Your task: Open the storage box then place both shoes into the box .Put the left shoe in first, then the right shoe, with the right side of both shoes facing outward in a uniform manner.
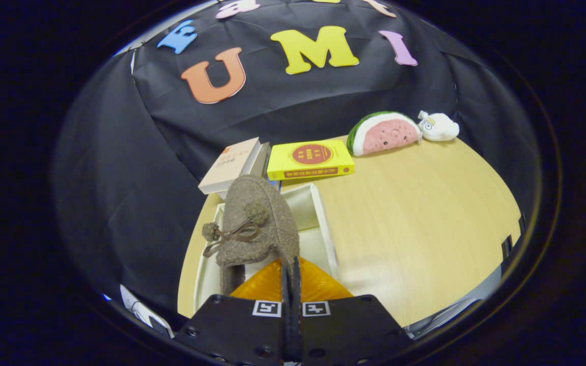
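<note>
A brown felt shoe (255, 223) with a pom-pom lace bow hangs from my gripper (291, 269), whose two fingers are pressed together on the shoe's rear rim. The shoe hangs toe away from me above the open white storage box (329, 231), which stands on the wooden table just ahead of the fingers. An orange-yellow translucent lid or flap (318, 284) of the box lies right below the fingers. The box's inside is largely hidden by the shoe.
Beyond the box lie a beige book (229, 165) and a yellow book (309, 160). Further back right sit a watermelon plush (384, 133) and a small white plush (438, 126). Bare tabletop (415, 223) stretches to the right of the box.
</note>
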A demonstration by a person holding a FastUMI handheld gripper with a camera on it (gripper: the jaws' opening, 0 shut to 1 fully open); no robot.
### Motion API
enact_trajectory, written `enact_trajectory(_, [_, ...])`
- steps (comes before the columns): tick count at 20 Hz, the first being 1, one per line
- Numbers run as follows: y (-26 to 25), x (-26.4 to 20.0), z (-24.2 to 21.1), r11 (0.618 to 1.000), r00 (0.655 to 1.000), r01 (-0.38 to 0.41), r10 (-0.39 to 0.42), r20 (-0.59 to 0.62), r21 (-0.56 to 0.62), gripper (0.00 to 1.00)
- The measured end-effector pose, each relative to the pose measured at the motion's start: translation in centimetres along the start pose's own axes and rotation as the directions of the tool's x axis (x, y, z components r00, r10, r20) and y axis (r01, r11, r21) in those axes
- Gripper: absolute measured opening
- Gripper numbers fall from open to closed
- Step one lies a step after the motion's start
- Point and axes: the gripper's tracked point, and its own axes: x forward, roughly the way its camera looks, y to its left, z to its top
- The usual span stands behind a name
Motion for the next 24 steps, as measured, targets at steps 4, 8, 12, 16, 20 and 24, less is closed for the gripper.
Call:
enact_trajectory(4, [-1.2,0.4,-0.6,0.999,0.999,0.047,-0.047,0.022,0.010,0.00])
enact_trajectory(8, [-1.7,0.6,-1.0,0.999,0.998,0.052,-0.052,0.020,-0.001,0.01])
enact_trajectory(12, [-1.4,0.4,-0.6,1.000,0.999,0.012,-0.012,0.052,0.000,0.05])
enact_trajectory(16, [-2.1,-1.2,0.5,1.000,0.993,0.011,-0.009,0.119,-0.016,0.17])
enact_trajectory(20, [-2.3,-3.8,2.0,0.998,0.977,0.003,0.011,0.211,-0.068,0.20])
enact_trajectory(24, [-4.1,-7.4,3.3,0.987,0.948,0.062,-0.012,0.318,-0.147,0.46])
